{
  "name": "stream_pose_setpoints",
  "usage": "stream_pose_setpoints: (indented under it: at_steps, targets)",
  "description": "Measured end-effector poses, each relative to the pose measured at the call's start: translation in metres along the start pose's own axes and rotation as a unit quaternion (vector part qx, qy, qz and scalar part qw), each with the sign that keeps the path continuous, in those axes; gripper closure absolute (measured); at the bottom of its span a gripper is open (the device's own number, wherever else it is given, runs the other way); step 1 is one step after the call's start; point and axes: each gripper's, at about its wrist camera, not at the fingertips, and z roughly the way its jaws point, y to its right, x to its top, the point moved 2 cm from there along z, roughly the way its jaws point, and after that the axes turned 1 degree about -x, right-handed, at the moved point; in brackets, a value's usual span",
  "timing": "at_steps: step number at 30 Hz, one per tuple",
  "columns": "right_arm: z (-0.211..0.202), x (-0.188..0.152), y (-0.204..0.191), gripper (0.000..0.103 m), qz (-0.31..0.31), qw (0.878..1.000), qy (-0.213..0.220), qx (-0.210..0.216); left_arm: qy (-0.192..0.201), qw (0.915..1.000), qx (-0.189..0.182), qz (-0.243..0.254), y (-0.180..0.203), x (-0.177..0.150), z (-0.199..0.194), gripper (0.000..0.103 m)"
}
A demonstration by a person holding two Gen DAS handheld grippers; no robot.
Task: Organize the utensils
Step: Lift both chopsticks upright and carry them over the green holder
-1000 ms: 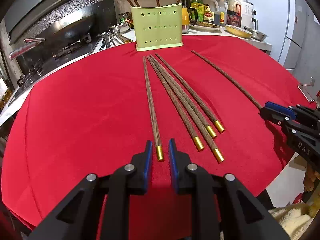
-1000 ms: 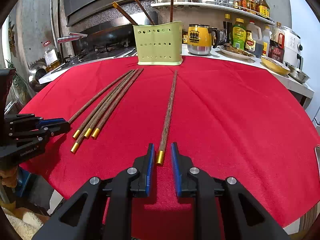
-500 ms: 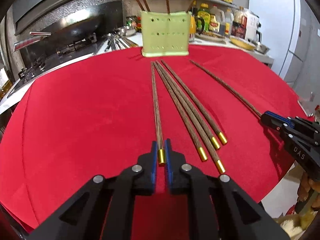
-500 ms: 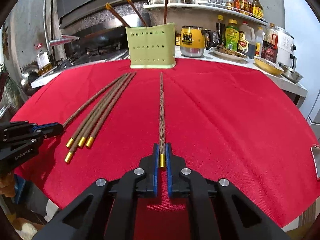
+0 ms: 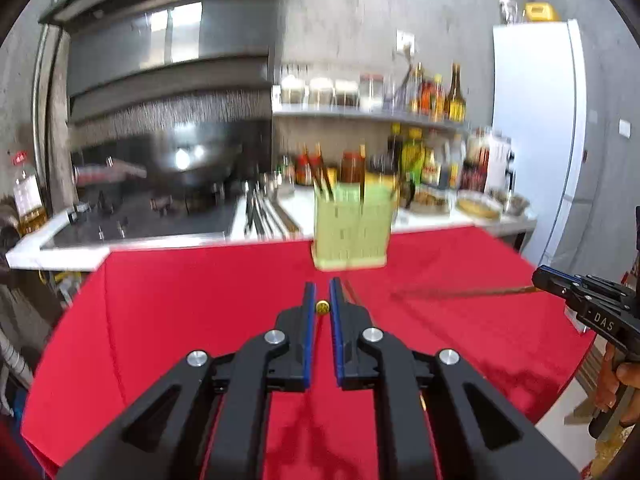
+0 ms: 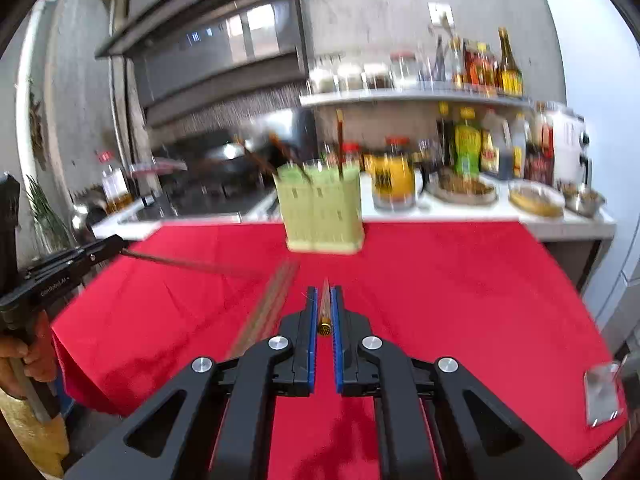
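Both grippers hover above the red tablecloth (image 5: 180, 300), each with a dark wooden chopstick. My left gripper (image 5: 322, 285) is shut on one chopstick's gold-capped end (image 5: 321, 307); its shaft points away, mostly hidden. My right gripper (image 6: 325, 290) is shut on another chopstick (image 6: 325, 304), gold cap (image 6: 325, 329) showing between the pads. Each view catches the other gripper (image 5: 538, 276) (image 6: 120, 242) with its lifted stick (image 5: 460, 292) (image 6: 192, 265). Three chopsticks (image 6: 272, 304) still lie on the cloth, blurred. The green perforated holder (image 5: 351, 232) (image 6: 322, 208) stands at the table's far edge with several chopsticks upright in it.
Behind the table runs a counter with a stove and wok (image 5: 188, 168), metal tongs (image 5: 260, 216), a yellow mug (image 6: 390, 184), bottles and bowls (image 6: 536, 200). A white fridge (image 5: 536, 140) stands at the right. A metal object (image 6: 602, 396) lies on the table's right edge.
Both grippers went from open around a gold-capped end to shut on it. Both then rose, lifting their chopsticks off the cloth, and the views now tilt up toward the back wall.
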Motion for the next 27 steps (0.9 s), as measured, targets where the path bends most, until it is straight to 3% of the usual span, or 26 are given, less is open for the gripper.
stream_pose_setpoints:
  at_steps: [9,18,23,27]
  targets:
    - [-0.019,0.059,-0.012,0.096,-0.024,0.998,0.058,0.004,0.054,0.9985,-0.006,-0.006,-0.007,0.034,-0.023,0.096]
    - [-0.001,0.076,-0.012,0.096,-0.031,0.998,0.055,0.000,0.065,0.9979,-0.004,0.003,-0.011,0.039,-0.016,0.096]
    - [0.028,0.057,-0.011,0.095,-0.024,1.000,0.015,0.000,0.046,0.9989,0.001,0.005,-0.013,0.029,-0.003,0.096]
    - [0.054,0.030,-0.013,0.096,-0.030,0.999,-0.022,-0.007,-0.029,0.9994,-0.017,-0.009,-0.016,0.004,0.029,0.096]
